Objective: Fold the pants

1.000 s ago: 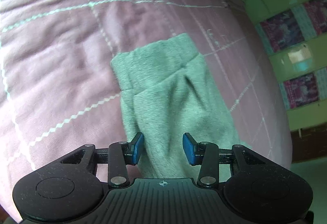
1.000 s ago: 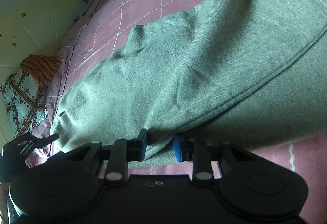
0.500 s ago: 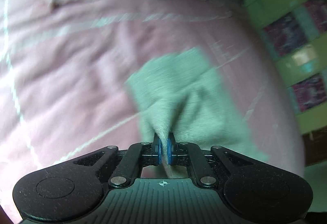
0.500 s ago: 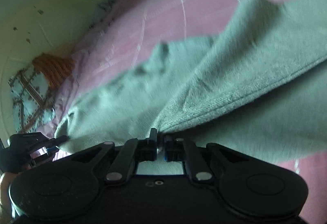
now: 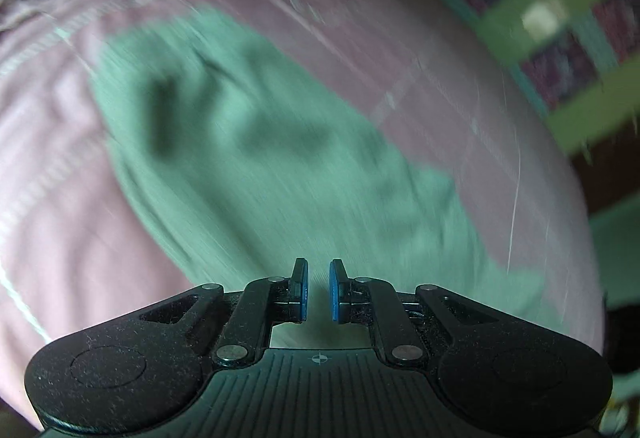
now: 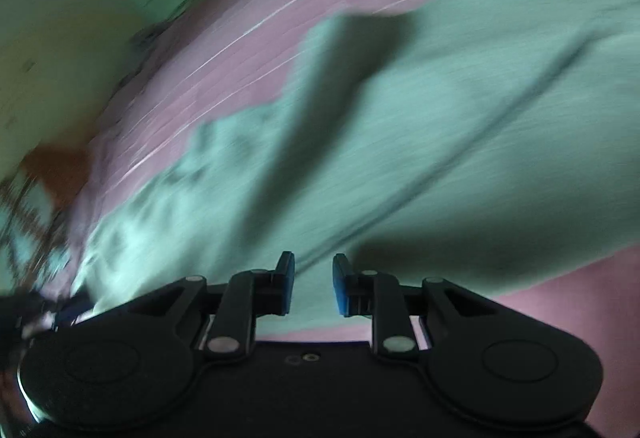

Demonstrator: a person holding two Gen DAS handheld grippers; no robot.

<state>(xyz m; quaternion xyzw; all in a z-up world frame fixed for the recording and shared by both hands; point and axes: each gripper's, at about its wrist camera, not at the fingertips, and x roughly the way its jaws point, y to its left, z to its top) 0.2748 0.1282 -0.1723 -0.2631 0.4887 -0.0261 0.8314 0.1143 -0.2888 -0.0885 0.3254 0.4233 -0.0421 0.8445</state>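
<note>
Both views ride on hand-held grippers and look steeply down along their jaws at the bed (image 5: 60,198), from close above it. The left view faces across the pants (image 5: 248,166) toward the bed's far edge, with a green wall (image 5: 532,50) at upper right. The right view looks along the pants (image 6: 460,142) toward the bed's far corner and a pale wall (image 6: 80,18) at upper left. Both are motion-blurred. They share the pants and the pink cover under them.
</note>
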